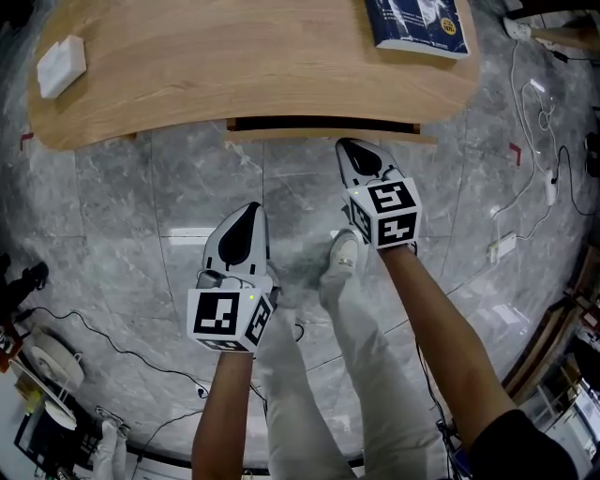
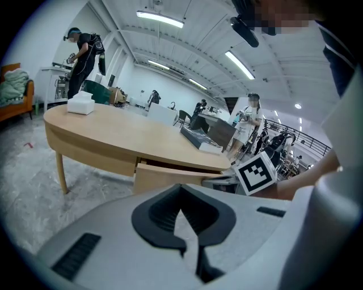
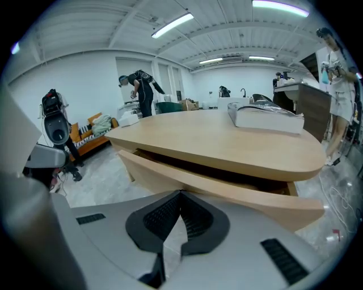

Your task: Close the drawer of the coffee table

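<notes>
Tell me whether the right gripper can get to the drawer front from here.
Probably yes: the right gripper, jaws shut, points at the nearby, slightly open drawer front, with nothing between them.

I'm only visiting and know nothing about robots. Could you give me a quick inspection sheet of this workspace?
Surface: wooden coffee table with a rounded top, standing on a grey stone floor.
Job's things: drawer sticks out slightly from the table's near edge; not yet shut.
Clutter: book at the table's right end, white box at its left end.
Grippers: left gripper held back from the table, fingers together, empty. Right gripper at the drawer front, fingers together, empty; contact unclear.
Cables: white cables and a power strip on the floor at right, black cable at left.
Surroundings: open workshop; a person at a bench behind.
</notes>
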`<state>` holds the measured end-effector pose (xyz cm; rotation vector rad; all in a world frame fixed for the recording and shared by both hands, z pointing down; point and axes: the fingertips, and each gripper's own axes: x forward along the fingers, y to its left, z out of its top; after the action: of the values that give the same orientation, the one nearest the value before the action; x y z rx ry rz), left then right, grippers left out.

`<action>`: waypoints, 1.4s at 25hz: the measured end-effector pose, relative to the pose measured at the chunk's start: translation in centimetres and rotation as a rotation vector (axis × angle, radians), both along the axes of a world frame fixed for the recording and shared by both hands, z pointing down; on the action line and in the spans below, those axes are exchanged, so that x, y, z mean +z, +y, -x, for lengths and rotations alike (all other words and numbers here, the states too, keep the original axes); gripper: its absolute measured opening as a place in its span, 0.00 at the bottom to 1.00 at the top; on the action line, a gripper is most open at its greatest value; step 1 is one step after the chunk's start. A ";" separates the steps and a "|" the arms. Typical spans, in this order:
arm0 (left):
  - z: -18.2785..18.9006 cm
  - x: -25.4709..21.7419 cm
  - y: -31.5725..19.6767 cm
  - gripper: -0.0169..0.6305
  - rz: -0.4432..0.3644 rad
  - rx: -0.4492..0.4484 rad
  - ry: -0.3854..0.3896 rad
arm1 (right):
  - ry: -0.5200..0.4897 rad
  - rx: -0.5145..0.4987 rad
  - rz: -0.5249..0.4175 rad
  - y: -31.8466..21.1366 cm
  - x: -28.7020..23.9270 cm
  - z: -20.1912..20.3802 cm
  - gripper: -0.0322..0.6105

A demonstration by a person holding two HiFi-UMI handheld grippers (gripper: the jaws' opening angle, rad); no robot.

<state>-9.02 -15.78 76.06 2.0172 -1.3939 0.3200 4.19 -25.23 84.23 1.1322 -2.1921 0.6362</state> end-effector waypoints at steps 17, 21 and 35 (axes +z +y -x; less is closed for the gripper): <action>0.8 0.0 -0.2 0.02 0.002 -0.003 -0.010 | -0.017 0.067 -0.031 -3.3 0.3 0.4 0.07; 0.8 0.0 -0.1 0.02 0.003 -0.007 -0.010 | -0.022 0.079 -0.031 -4.0 0.3 0.4 0.07; 0.7 -0.2 0.6 0.02 0.006 -0.008 -0.007 | -0.029 0.106 -0.036 -3.5 -0.2 -0.3 0.07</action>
<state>-9.69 -15.14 75.88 2.0064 -1.4032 0.3272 4.47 -28.70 84.06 1.2718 -2.1876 0.6639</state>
